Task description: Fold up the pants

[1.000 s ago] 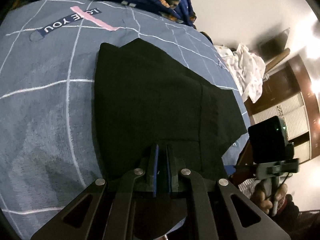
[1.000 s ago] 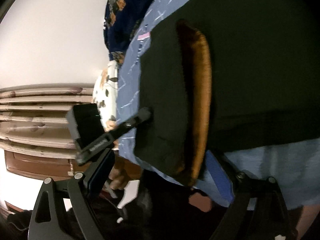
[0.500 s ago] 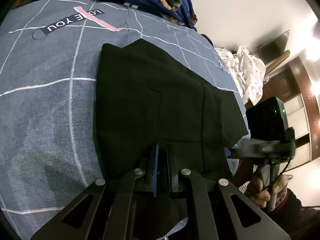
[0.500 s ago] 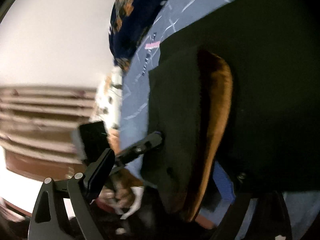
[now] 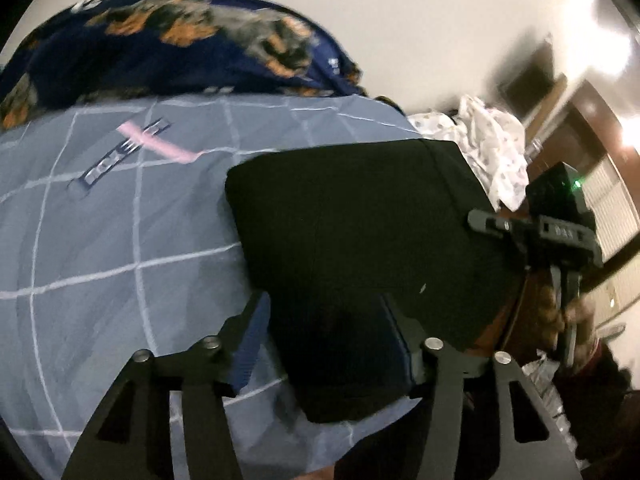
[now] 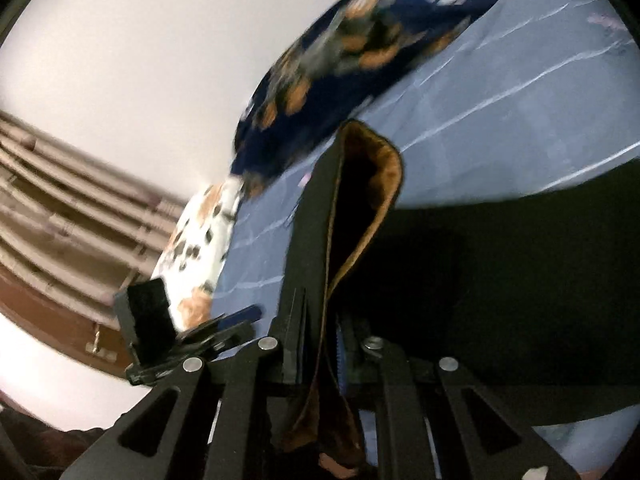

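Black pants (image 5: 352, 224) with a brown lining lie folded on a blue-grey bedspread (image 5: 100, 248) with white grid lines. My left gripper (image 5: 324, 320) is open, its fingers spread on either side of the near end of the pants. My right gripper (image 6: 324, 320) is shut on the waist edge of the pants (image 6: 500, 264) and lifts it, so the brown lining (image 6: 384, 184) stands up in a loop. The right gripper also shows at the right of the left wrist view (image 5: 560, 236), at the far side of the pants.
A dark blue floral blanket (image 5: 160, 48) is heaped at the head of the bed. White patterned cloth (image 5: 492, 144) lies beyond the pants. A floral pillow (image 6: 196, 256) sits at the bed's edge. Brown wooden furniture (image 6: 52, 216) stands by the white wall.
My left gripper has opened and let go of the pants. My right gripper has closed on the waist edge and raised it. Both cameras tilted up toward the wall.
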